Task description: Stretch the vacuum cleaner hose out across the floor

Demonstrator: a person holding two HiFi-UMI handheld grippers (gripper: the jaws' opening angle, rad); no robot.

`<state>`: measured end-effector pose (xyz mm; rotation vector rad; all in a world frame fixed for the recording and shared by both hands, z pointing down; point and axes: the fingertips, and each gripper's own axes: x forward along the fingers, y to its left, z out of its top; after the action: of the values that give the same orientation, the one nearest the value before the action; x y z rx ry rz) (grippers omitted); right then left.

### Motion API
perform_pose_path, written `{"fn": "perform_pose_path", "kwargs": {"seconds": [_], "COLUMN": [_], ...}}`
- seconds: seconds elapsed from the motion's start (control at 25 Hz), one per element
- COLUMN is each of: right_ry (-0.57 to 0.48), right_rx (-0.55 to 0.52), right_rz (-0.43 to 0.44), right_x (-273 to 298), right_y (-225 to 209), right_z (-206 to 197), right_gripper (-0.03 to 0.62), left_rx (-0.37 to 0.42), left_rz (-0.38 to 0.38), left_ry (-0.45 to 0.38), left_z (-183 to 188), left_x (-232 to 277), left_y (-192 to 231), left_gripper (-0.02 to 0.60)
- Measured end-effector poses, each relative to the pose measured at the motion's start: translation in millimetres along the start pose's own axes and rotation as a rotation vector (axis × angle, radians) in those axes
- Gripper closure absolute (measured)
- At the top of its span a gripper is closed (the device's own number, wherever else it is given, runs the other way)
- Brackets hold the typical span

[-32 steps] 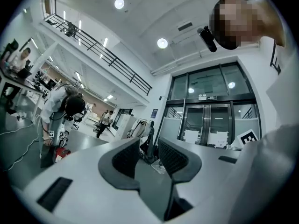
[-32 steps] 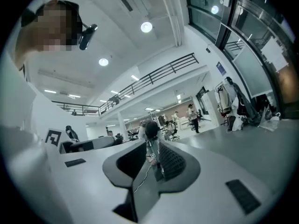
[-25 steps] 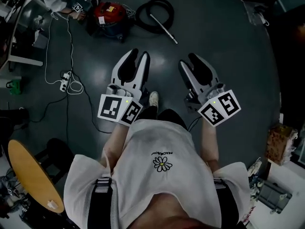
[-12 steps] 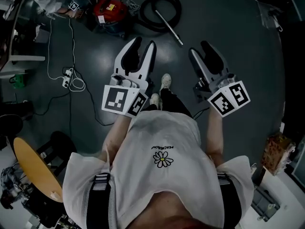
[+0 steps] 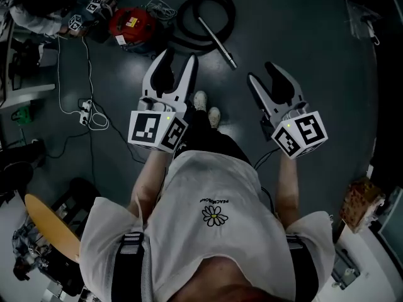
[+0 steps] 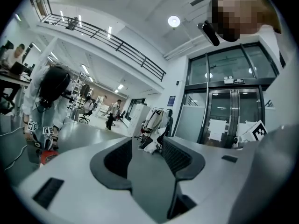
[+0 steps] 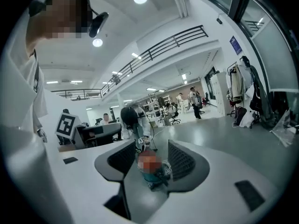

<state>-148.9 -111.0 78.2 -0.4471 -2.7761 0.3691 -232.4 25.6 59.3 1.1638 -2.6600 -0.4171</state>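
The black vacuum hose (image 5: 204,12) lies coiled on the dark floor at the top of the head view. Its metal wand (image 5: 218,43) points out of the coil toward me. The red vacuum cleaner (image 5: 129,25) stands left of the coil. My left gripper (image 5: 177,63) is held level, short of the coil; its jaws have just been opening and nothing is between them. My right gripper (image 5: 267,75) is further right, open wide after opening, also with nothing in it. In the right gripper view the vacuum cleaner (image 7: 150,167) shows far off beyond the gripper (image 7: 152,157).
Another person (image 5: 38,2) crouches by the vacuum cleaner with marker cubes in hand. A power strip with white cable (image 5: 89,109) lies left on the floor. My shoes (image 5: 206,107) are between the grippers. A round wooden seat (image 5: 51,226) stands low left.
I have walked closer to the hose, so coil and vacuum cleaner sit nearer both grippers. The left jaws have spread apart, and the right jaws stand wider.
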Motion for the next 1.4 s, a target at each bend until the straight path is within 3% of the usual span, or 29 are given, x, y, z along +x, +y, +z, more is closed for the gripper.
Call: {"fn": "perform_pose_path", "kwargs": {"seconds": [0.2,0.4,0.52,0.68,0.84,1.0,1.12,1.24,1.4], "right_ry": [0.107,0.229,0.277,0.337,0.414,0.461,0.505,0.607,0.733], "right_rx": [0.008,-0.067,-0.069,-0.073,-0.075,-0.058,-0.071,-0.074,-0.065], "right_rz": [-0.05,-0.034,-0.009,0.001,0.034,0.103,0.19,0.281,0.359], "right_x": [54,130,177,238,285,338,376,394,410], "right_y": [-57,-121,-175,-252,-310,-355,-386,-401,-409], "right_z": [-18,-98,-183,-327,-480,-608,-663,-703,-742], "right_gripper": [0.368,0.368,0.368,0.368,0.368,0.368,0.368,0.368,0.368], "left_rx": [-0.023,0.011,0.037,0.064,0.103,0.109,0.102,0.085,0.055], "left_rz": [-0.021,-0.025,-0.002,0.02,-0.022,-0.092,-0.14,-0.164,-0.099], "left_ry": [0.092,0.202,0.234,0.255,0.261,0.22,0.18,0.138,0.134], "left_z": [-40,-138,-234,-384,-525,-634,-683,-708,-739], "left_x": [78,150,191,234,265,294,311,305,296], "left_y": [31,80,121,189,243,284,298,303,323], "left_gripper": [0.394,0.394,0.394,0.394,0.394,0.394,0.394,0.394,0.394]}}
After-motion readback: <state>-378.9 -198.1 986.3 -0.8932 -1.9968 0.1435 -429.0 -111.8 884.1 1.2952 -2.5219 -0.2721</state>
